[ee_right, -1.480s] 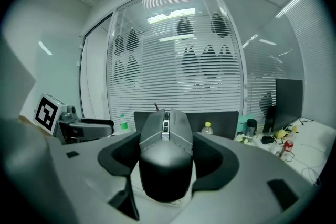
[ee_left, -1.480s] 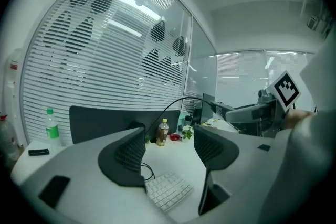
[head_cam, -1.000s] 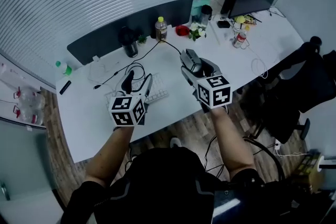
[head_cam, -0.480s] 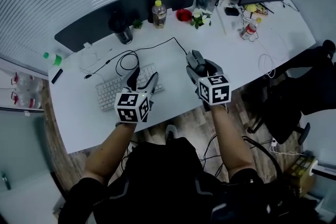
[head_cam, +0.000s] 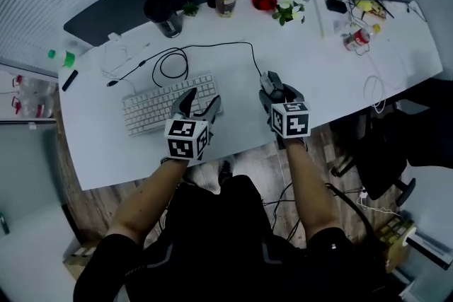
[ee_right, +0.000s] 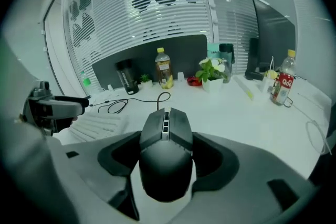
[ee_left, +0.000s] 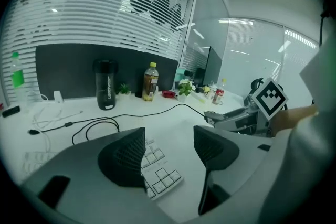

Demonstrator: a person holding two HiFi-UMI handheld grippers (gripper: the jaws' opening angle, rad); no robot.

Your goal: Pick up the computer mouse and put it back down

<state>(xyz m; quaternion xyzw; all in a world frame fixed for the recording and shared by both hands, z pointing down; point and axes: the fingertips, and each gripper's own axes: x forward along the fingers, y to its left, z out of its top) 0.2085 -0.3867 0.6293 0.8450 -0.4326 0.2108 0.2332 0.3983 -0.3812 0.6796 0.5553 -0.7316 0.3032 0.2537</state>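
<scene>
Black computer mouse point(ee_right: 166, 131) gripped on both sides by the right hand-held gripper point(ee_right: 167, 161), over the white surface point(head_cam: 322, 78) near its front edge, cable point(head_cam: 219, 45) trailing away. Left hand-held gripper point(ee_left: 169, 148) wide apart, empty, above the right end of the keyboard point(ee_left: 160, 179).

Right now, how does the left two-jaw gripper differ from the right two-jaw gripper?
The left gripper has its jaws apart with nothing between them, while the right gripper is closed on the black wired computer mouse. The left gripper hangs over one end of the white keyboard; the right gripper is over a bare part of the white desk. Both carry a marker cube and point down at the desk.
</scene>
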